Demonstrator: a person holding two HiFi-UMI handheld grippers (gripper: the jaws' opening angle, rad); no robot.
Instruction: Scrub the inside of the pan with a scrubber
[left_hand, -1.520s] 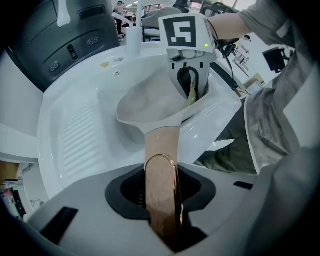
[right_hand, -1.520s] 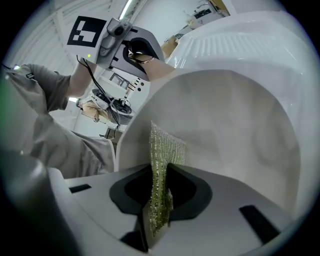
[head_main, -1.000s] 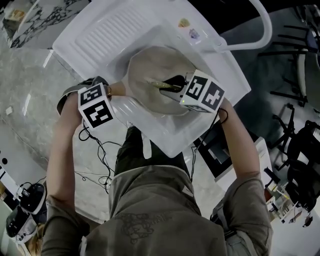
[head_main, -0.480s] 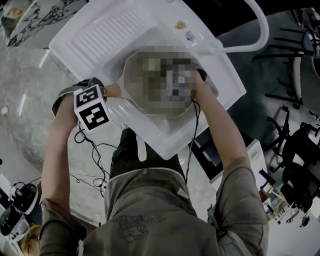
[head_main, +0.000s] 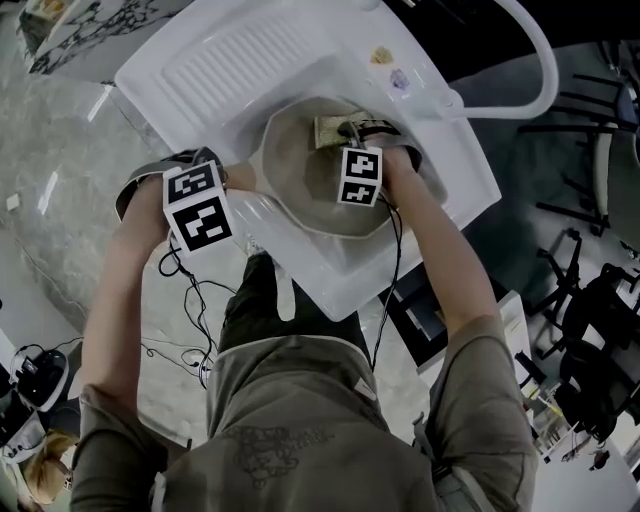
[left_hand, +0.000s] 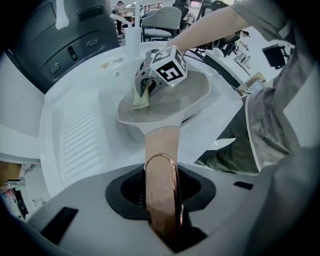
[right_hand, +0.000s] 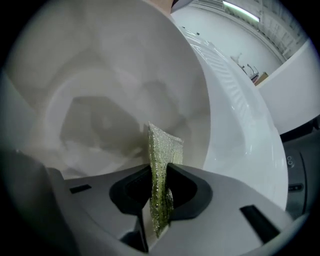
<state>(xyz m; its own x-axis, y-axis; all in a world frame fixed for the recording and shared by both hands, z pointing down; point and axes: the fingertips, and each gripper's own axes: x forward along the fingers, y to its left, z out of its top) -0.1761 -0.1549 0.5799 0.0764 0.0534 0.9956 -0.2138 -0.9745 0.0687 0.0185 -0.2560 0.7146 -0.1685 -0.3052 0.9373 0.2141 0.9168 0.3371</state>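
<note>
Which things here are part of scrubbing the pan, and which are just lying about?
In the job:
pan, in the sink
handle, clamped in the left gripper
scrubber, clamped in the right gripper, inside the pan

Just about:
faucet
stickers on the sink's rim
chair beyond the sink
</note>
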